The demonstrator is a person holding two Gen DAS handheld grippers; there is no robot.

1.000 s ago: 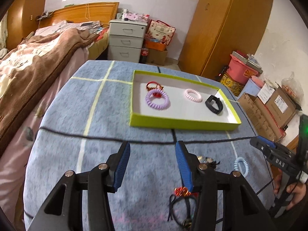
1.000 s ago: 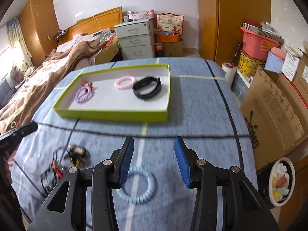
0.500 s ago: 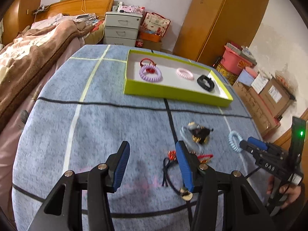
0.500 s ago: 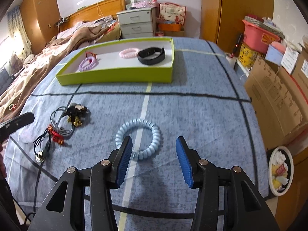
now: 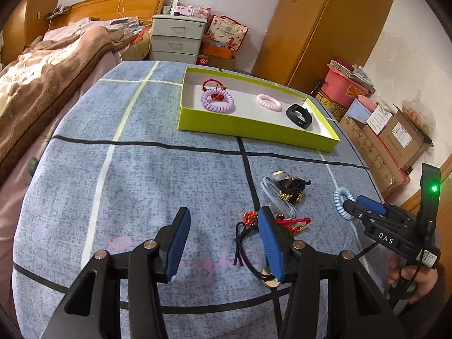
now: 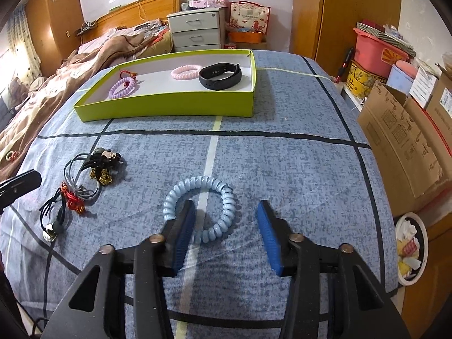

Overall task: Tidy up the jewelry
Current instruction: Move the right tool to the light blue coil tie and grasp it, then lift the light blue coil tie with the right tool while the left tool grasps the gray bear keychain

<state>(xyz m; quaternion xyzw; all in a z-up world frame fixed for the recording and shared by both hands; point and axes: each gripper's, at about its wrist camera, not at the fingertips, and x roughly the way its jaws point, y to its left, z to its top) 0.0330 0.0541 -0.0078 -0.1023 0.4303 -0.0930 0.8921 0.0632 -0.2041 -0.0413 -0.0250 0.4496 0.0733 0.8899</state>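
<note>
A light-blue coil bracelet [image 6: 201, 208] lies on the blue cloth. My right gripper [image 6: 226, 223] is open, its left finger over the ring's near left side. It also shows in the left wrist view [image 5: 342, 202]. A tangle of cords and charms [image 6: 82, 182] lies to the left, seen too in the left wrist view [image 5: 278, 206]. My left gripper [image 5: 221, 234] is open and empty, its right finger over that tangle. The green tray [image 5: 254, 131] holds a purple coil ring [image 5: 217, 101], a pink ring [image 5: 268, 102] and a black band [image 5: 299, 115].
The table's right edge drops to cardboard boxes [image 6: 409, 130] and a bin [image 6: 409, 248]. A bed [image 5: 42, 84] lies along the left. A drawer unit [image 5: 178, 39] and a wardrobe [image 5: 325, 22] stand behind the table.
Both grippers have drawn back toward the near edge and lowered. The blue coil bracelet now sits between the right fingers; the tangle lies by the left gripper's right finger.
</note>
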